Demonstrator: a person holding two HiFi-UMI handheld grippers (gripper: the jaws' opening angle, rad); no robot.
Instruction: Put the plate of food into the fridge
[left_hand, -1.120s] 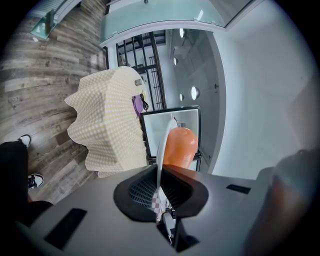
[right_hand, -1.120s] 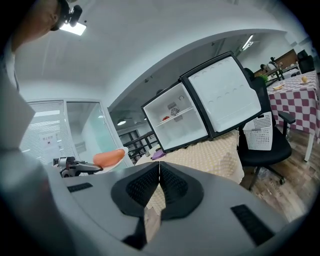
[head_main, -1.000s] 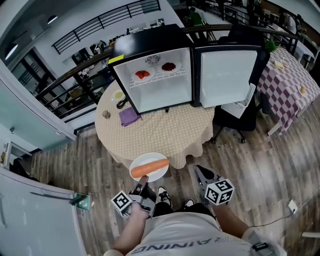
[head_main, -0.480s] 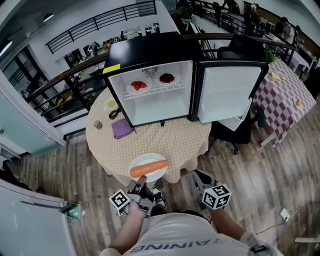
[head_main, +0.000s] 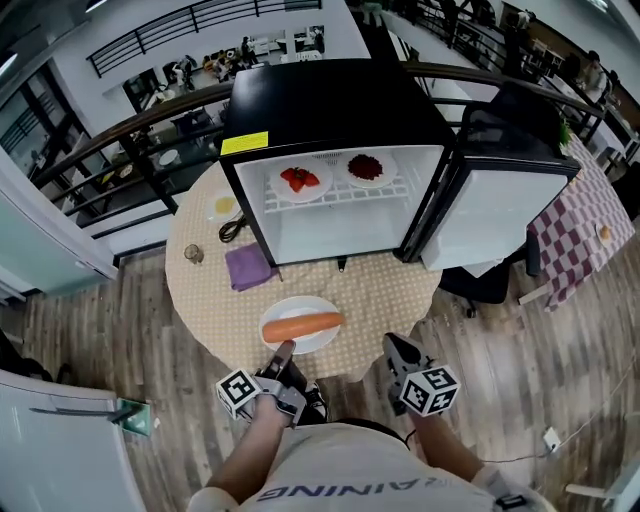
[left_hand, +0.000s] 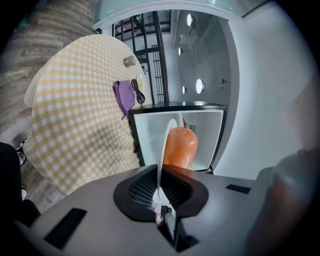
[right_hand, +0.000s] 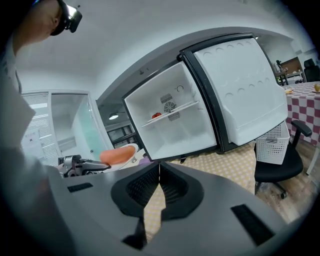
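A white plate (head_main: 300, 325) bearing a long orange piece of food (head_main: 302, 324) hangs over the near edge of the round table (head_main: 385, 290). My left gripper (head_main: 283, 352) is shut on the plate's near rim. In the left gripper view the plate (left_hand: 162, 150) stands edge-on between the jaws, with the orange food (left_hand: 180, 146) beyond. The black fridge (head_main: 335, 110) stands open on the table, its door (head_main: 500, 215) swung right. My right gripper (head_main: 395, 350) is shut and empty, to the right of the plate; its view faces the fridge (right_hand: 175, 125) interior.
Two plates of red food (head_main: 300, 180) (head_main: 365, 167) sit on the fridge's upper shelf. A purple cloth (head_main: 249, 265), black cable (head_main: 235, 228) and small jar (head_main: 194, 254) lie on the table left of the fridge. A black chair (head_main: 480, 285) and checkered table (head_main: 590, 230) stand at right.
Both grippers have moved forward toward the table and fridge. The plate, earlier short of the table's edge, now hangs over it. The left grip on the plate is unchanged.
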